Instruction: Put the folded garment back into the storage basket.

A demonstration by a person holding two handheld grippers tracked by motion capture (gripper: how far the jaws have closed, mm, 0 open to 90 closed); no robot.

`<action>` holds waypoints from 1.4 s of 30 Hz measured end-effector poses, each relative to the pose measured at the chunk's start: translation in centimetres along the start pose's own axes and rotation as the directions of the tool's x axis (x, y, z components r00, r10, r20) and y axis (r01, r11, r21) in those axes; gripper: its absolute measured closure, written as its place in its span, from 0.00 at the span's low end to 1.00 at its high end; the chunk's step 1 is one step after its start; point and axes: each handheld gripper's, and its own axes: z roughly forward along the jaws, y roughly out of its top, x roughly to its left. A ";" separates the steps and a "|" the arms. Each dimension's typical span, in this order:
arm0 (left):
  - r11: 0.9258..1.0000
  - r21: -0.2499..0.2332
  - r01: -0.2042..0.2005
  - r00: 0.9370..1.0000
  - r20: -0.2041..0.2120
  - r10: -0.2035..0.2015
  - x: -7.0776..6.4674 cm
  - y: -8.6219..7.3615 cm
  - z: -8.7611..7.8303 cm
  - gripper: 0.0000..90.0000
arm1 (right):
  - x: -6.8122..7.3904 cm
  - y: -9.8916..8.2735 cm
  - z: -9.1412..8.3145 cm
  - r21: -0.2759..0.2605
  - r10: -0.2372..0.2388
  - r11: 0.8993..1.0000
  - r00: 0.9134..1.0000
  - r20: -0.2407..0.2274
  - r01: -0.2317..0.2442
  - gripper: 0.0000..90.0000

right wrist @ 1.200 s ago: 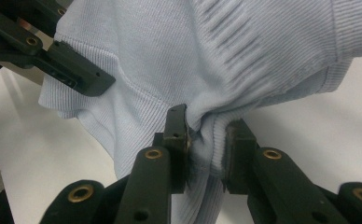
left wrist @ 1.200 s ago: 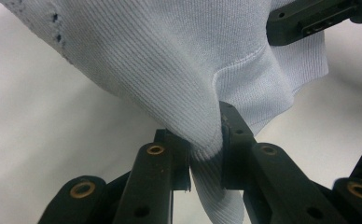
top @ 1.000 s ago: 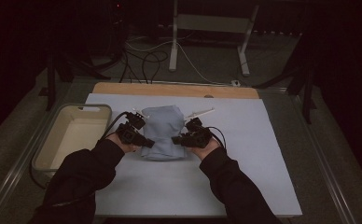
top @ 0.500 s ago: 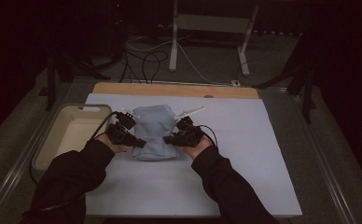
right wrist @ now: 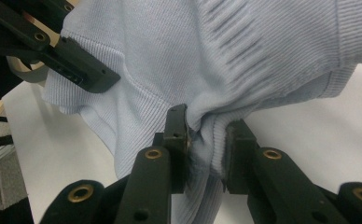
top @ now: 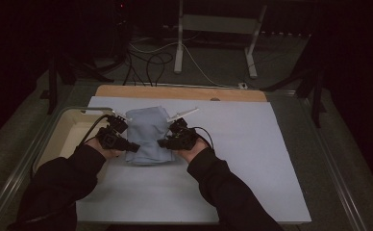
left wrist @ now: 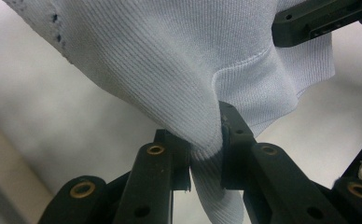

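We hold a pale blue knitted garment [top: 147,134] between our two grippers, and it lies folded on the white sheet of the surface [top: 252,159], just right of the cream tray [top: 62,130]. Our left gripper [top: 132,147] pinches the near left edge of the knit: in the left gripper view its jaws are pressed onto a bunched fold of ribbed fabric [left wrist: 206,140]. Our right gripper [top: 163,143] does the same at the near right edge, its jaws clamped on a thick gather of the knit [right wrist: 206,140].

The relation that matters is this: the garment's bulk lies beyond both sets of jaws, away from us, while the held edge runs left to right between the two hands. The long axis of the bundle runs front to back, from that near edge toward the wooden strip [top: 180,92] at the far side. Both hands sit equally near it, one at each corner, so we judge that any lift or fold has to be made by both together, keeping the edge taut and level between them.
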 end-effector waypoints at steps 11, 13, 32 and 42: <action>1.000 0.000 0.012 1.000 -0.022 -0.012 1.3 -1.1 -1.9 0.86 | 1.5 1.6 1.2 -0.002 -0.021 1.000 1.000 -0.020 0.021 0.84; 1.000 -0.006 0.014 1.000 -0.023 -0.014 1.5 -1.4 -2.3 0.87 | 1.8 1.8 1.4 -0.005 -0.022 1.000 0.999 -0.024 0.022 0.84; 0.999 -0.013 0.038 0.996 -0.078 -0.039 3.3 -3.0 -5.9 0.86 | 4.8 4.6 3.1 -0.028 -0.044 0.999 0.998 -0.037 0.043 0.84; 0.997 -0.025 0.073 0.992 -0.101 -0.075 5.2 -4.7 -8.0 0.86 | 7.1 6.3 4.7 -0.039 -0.054 0.998 0.997 -0.058 0.052 0.84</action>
